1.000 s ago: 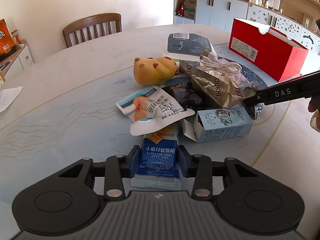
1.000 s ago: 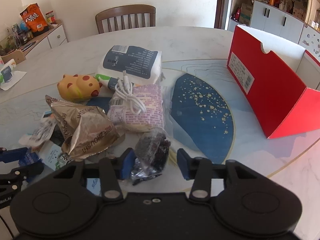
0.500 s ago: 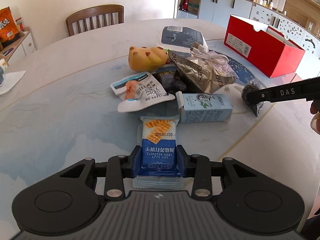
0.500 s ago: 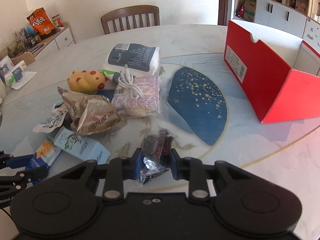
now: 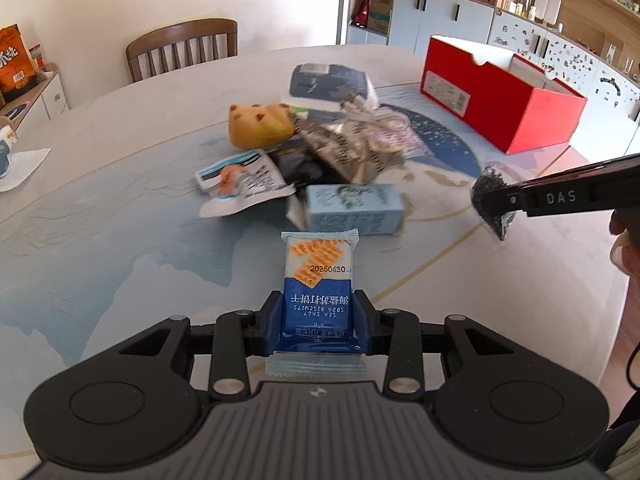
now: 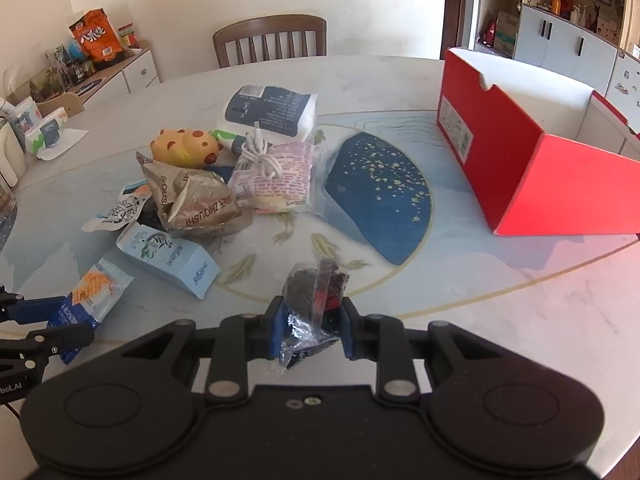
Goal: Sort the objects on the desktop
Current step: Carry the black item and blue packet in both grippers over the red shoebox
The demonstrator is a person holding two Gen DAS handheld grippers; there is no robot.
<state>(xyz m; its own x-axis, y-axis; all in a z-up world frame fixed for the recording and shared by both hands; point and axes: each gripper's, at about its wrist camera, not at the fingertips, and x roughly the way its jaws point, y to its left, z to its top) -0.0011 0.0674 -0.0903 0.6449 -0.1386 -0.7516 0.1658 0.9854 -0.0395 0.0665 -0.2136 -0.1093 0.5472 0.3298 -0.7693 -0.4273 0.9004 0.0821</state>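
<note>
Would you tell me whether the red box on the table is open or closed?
Open. The red box has no lid on top, and the right wrist view looks down onto its white inner walls. Its floor is hidden, so contents cannot be told.

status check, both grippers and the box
Left gripper shut on biscuit pack. Right gripper shut on dark packet. Red box open, path clear.

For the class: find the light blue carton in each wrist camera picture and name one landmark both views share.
Left wrist view: the light blue carton lies at centre, just beyond the soda biscuit packet held in the left gripper.
Right wrist view: the carton lies lower left, in front of the crumpled foil bag.
Shared landmark: the red box, open-topped, at the right in both.
</note>
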